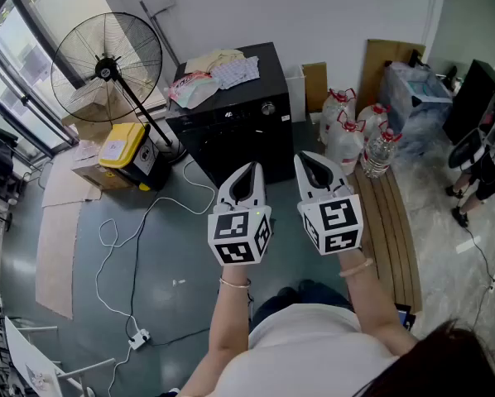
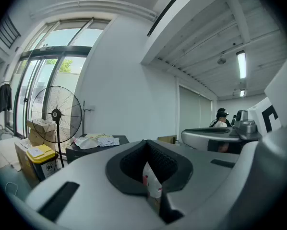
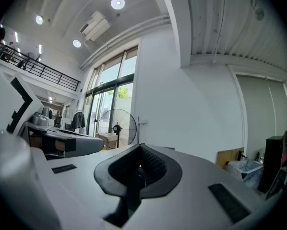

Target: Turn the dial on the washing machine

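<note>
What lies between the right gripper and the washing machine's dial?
Nothing stands there. In the head view the right gripper hangs in front of the washing machine; only its black front shows up to the dial.

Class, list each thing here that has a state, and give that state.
left gripper: shut, empty
right gripper: shut, empty
dial: untouched, both grippers off it
washing machine: clothes piled on top
pedestal fan: upright; spinning cannot be told
water bottles: upright, capped
</note>
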Demonstrator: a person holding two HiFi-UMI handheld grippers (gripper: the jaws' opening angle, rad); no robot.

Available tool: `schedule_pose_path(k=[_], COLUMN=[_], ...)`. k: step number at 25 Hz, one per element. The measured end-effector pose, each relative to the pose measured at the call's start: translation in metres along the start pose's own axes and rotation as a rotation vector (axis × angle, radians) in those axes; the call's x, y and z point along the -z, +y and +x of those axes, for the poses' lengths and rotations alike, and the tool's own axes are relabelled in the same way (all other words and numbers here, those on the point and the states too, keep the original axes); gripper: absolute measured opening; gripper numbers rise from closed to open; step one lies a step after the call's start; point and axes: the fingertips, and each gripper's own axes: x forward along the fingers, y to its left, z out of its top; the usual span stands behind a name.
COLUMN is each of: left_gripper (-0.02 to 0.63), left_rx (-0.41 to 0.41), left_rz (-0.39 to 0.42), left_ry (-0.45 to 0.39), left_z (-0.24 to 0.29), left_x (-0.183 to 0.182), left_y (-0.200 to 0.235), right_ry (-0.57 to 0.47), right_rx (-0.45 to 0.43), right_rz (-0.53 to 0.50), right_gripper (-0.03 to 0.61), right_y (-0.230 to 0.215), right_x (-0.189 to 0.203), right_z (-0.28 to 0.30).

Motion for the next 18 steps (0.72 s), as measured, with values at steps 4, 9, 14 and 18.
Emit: schedule_pose_path(k=[4, 9, 14, 18], left_gripper=[0.015, 0.015, 0.015, 0.015], left_rx=[-0.005, -0.010, 0.008, 0.026], left_rz=[-0.006, -0.015, -0.017, -0.023], left_ry=[0.003, 0.011, 0.026, 0.033], left_z=[0.008, 0.015, 0.022, 0.031], left_x=[0.002, 0.007, 0.014, 0.018], left_y=[0.002, 0.014, 0.031, 0.043], right_ry=[-0.012, -0.024, -0.016, -0.022], right_rx=[0.009, 0.006, 0.036, 0.060], right_rz=[-0.013, -0.006, -0.028, -0.010], right_gripper=[0.026, 0.026, 0.026, 0.026], right_y=[-0.005, -0.003, 0.001, 0.003], right_x=[0.000, 0.002, 0.009, 0.009], right_z=[0.006, 0.017, 0.035, 0.051])
